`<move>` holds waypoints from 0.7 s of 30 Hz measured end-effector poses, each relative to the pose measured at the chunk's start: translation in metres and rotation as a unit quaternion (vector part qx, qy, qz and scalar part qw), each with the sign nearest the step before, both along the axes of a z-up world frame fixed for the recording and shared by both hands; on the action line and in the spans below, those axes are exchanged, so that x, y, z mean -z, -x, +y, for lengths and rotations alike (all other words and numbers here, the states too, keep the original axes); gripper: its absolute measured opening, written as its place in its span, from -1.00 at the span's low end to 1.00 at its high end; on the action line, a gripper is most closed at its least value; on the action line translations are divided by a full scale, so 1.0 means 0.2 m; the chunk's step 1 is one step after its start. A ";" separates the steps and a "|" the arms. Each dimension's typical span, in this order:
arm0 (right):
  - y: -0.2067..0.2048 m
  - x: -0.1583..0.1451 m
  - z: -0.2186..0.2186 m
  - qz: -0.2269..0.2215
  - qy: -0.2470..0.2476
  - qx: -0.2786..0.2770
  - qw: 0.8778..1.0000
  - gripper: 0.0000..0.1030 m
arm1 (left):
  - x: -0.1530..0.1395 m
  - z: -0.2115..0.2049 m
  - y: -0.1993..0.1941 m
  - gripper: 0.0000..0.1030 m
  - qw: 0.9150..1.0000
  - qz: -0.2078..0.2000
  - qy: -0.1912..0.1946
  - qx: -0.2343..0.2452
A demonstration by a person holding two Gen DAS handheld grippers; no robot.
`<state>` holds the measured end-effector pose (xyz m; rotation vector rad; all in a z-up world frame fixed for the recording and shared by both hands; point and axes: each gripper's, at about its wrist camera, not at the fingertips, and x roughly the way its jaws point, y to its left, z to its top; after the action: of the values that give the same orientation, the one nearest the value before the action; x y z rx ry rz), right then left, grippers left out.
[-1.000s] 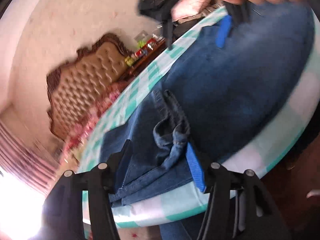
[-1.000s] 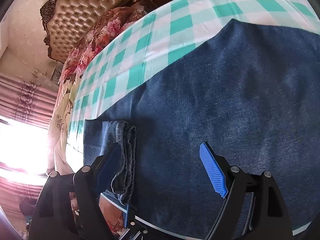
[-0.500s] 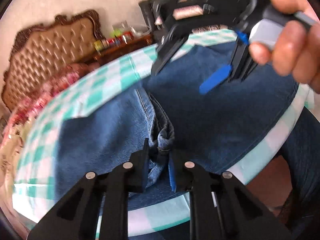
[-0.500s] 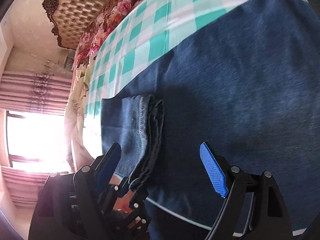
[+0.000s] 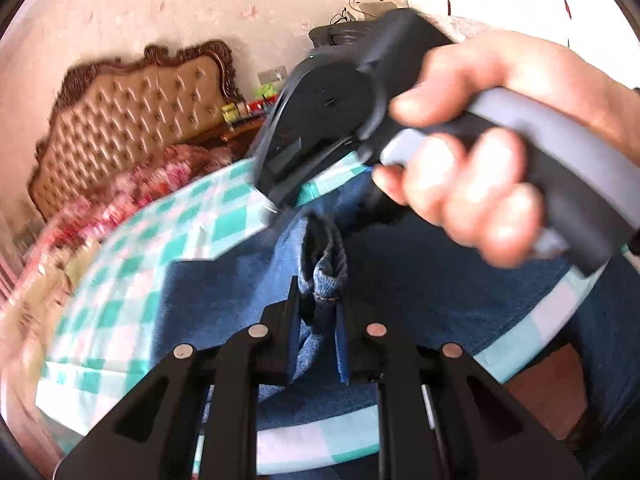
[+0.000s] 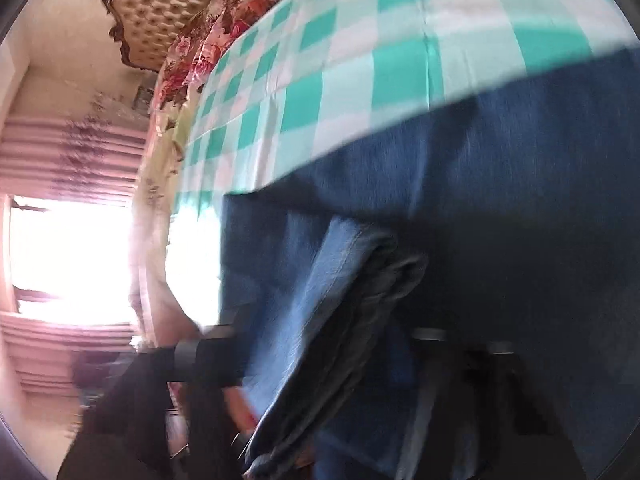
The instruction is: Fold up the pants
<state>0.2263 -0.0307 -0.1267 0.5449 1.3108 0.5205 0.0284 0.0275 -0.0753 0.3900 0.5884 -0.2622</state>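
Observation:
Blue jeans (image 5: 420, 280) lie spread on a table under a green-and-white checked cloth (image 5: 192, 224). My left gripper (image 5: 318, 320) is shut on a bunched fold of the jeans near the front edge and holds it raised. A hand (image 5: 472, 184) carries my right gripper (image 5: 308, 208) just beyond, at the top of the same raised fold. In the blurred right wrist view the jeans (image 6: 344, 320) hang as a thick fold between the smeared dark fingers of the right gripper (image 6: 352, 360), whose jaws are closing onto it.
Behind the table stand a tufted headboard (image 5: 132, 120) and floral bedding (image 5: 160, 176). A dark side table with small bottles (image 5: 244, 112) is at the wall. A bright window with pink curtains (image 6: 68, 260) is to the left. The table's front edge (image 5: 320, 440) is close.
My left gripper closed on the jeans fold and lifted it. My right gripper swept along the jeans toward the fold and its blue pads came together there.

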 end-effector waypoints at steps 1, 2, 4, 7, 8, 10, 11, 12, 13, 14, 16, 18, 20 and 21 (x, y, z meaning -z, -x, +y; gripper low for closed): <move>0.01 -0.02 -0.02 -0.013 0.000 -0.002 1.000 -0.76 | 0.01 -0.04 0.01 -0.72 1.000 -0.008 -0.015 0.001; 0.02 -0.05 -0.05 -0.031 0.009 -0.002 0.999 -0.77 | 0.01 -0.08 0.03 -0.72 1.000 -0.014 -0.027 0.005; 0.07 -0.08 -0.16 -0.054 0.029 0.005 0.998 -0.78 | 0.03 -0.20 0.06 -0.72 0.999 -0.021 -0.036 0.020; 0.11 -0.04 -0.35 -0.051 0.029 0.026 0.998 -0.78 | 0.05 -0.36 0.11 -0.73 0.998 -0.026 -0.040 0.048; 0.12 -0.01 -0.42 -0.048 0.029 0.032 0.998 -0.78 | 0.07 -0.41 0.11 -0.72 0.997 -0.024 -0.043 0.056; 0.12 0.06 -0.52 -0.039 0.033 0.038 0.998 -0.78 | 0.11 -0.50 0.11 -0.72 0.996 -0.012 -0.045 0.071; 0.11 0.09 -0.54 -0.034 0.037 0.038 0.998 -0.77 | 0.14 -0.53 0.10 -0.72 0.996 -0.005 -0.048 0.075; 0.11 0.13 -0.56 -0.028 0.041 0.037 0.998 -0.75 | 0.18 -0.56 0.09 -0.72 0.995 0.005 -0.057 0.079; 0.11 0.15 -0.57 -0.026 0.034 0.038 0.998 -0.74 | 0.21 -0.58 0.08 -0.72 0.995 0.007 -0.066 0.079; 0.11 0.15 -0.59 -0.027 0.022 0.037 0.999 -0.69 | 0.24 -0.59 0.08 -0.70 0.994 0.006 -0.075 0.077; 0.11 0.15 -0.60 -0.030 0.007 0.032 0.999 -0.58 | 0.27 -0.61 0.09 -0.63 0.994 0.005 -0.086 0.072; 0.12 0.15 -0.60 -0.032 -0.002 0.031 0.999 -0.40 | 0.29 -0.61 0.10 -0.61 0.993 -0.003 -0.097 0.070; 0.12 0.13 -0.59 -0.033 0.000 0.036 0.999 -0.39 | 0.30 -0.63 0.10 -0.65 0.992 -0.008 -0.110 0.069; 0.12 0.13 -0.59 -0.037 0.003 0.036 0.999 -0.39 | 0.30 -0.64 0.10 -0.68 0.991 -0.011 -0.115 0.069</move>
<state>0.2032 -0.1486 -0.1519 0.5606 1.2172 0.4716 0.0092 -0.1001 -0.1361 0.6572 0.5723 -0.3230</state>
